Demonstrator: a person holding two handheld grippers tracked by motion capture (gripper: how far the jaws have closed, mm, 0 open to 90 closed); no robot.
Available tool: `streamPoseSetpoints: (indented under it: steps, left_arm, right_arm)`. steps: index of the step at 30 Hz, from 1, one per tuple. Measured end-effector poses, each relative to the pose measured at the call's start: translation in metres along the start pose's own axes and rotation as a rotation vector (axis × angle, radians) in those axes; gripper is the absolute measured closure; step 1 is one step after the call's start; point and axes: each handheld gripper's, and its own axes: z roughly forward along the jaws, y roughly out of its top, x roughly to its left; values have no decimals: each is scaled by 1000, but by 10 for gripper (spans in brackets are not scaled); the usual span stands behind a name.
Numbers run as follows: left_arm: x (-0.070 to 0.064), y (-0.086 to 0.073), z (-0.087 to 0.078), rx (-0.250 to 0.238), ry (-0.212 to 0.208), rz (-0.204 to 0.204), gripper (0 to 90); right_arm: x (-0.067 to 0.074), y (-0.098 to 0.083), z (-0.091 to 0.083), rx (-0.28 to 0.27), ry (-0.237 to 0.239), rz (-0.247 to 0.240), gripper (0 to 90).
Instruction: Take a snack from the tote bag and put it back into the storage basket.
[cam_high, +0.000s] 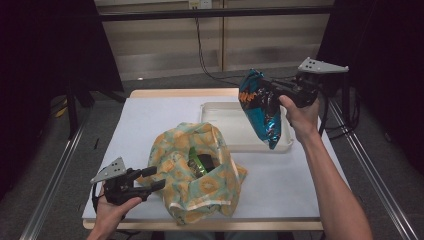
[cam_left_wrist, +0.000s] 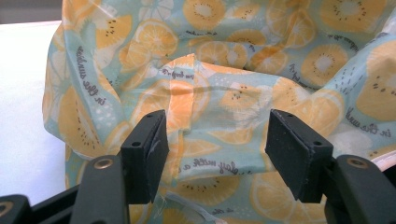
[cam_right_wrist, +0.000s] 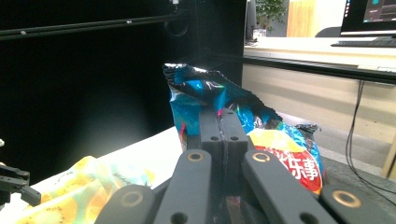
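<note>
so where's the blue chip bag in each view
high view: the blue chip bag hangs upper right over the white tray, pinched in the right claw.
left gripper view: I can't make it out; the fruit-print cloth bag sits ahead of the open left claw.
right gripper view: centre, rising just behind the shut claw.
shared landmark: the fruit-print cloth bag, centre of the table in the high view, bottom left in the right gripper view.

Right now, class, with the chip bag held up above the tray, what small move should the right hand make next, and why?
Probably lower the chip bag and set it in the tray. The right tongs are shut on the bag's upper edge, and it hangs just over the tray; the cloth bag beside it lies open, with the left tongs open at its side.
</note>
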Motion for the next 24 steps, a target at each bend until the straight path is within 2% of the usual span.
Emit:
streamPoseSetpoints:
  steps: [5, 9, 15, 24]
  left_arm:
    - [0, 0, 0, 0, 3, -1, 387]
    - [1, 0, 0, 6, 5, -1, 387]
    - [0, 1, -1, -7, -3, 6, 383]
    - [1, 1, -2, 2, -3, 3, 383]
  right_arm:
    - [-13, -13, 7, -5, -18, 34, 900]
    - [-21, -16, 13, 13, -45, 29, 900]
    - [-36, -22, 16, 2, -67, 67, 900]
    - [-57, -34, 23, 53, -162, 93, 900]
